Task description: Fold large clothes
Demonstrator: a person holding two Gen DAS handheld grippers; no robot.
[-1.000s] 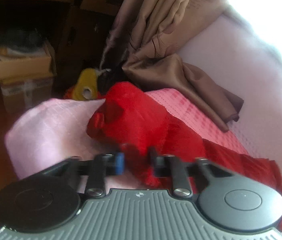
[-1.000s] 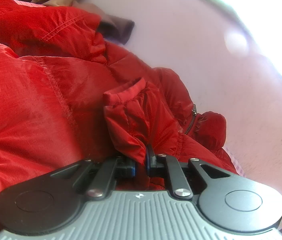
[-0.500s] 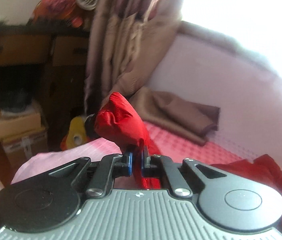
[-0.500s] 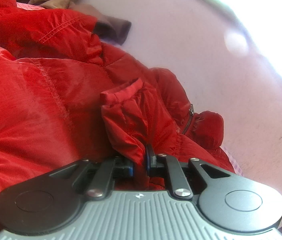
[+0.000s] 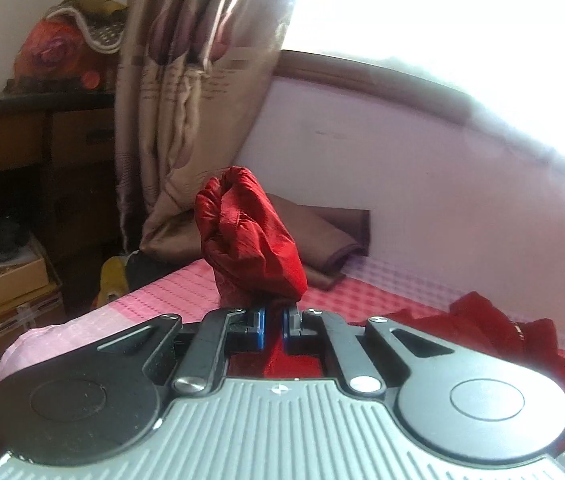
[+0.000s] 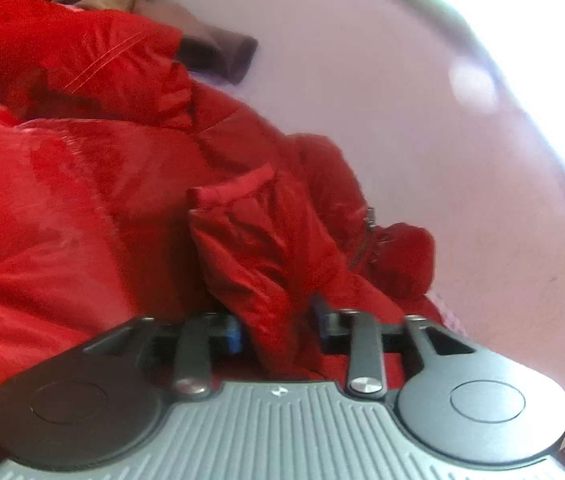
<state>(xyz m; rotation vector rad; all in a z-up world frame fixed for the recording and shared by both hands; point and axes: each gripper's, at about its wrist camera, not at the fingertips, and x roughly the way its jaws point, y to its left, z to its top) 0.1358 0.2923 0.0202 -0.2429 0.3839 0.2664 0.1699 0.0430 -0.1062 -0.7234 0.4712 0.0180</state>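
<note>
A red puffy jacket lies on a pink checked bed sheet (image 5: 362, 292). My left gripper (image 5: 273, 326) is shut on a bunched red part of the jacket (image 5: 248, 244) and holds it up above the bed. More of the jacket lies at the right (image 5: 482, 320). In the right wrist view the jacket (image 6: 82, 200) fills the left and middle. My right gripper (image 6: 278, 326) stands open, its jaws apart on either side of a ribbed red sleeve cuff (image 6: 242, 216) that lies between them.
A brown curtain (image 5: 198, 100) hangs at the back left, its end and a brown cloth (image 5: 322, 240) lying on the bed. A pale wall (image 5: 442, 200) runs behind the bed. Dark wooden furniture (image 5: 42, 140) and cardboard boxes (image 5: 6, 284) stand at the left.
My left gripper closed on the jacket and lifted it off the bed. My right gripper, shut on the cuff before, has opened its jaws.
</note>
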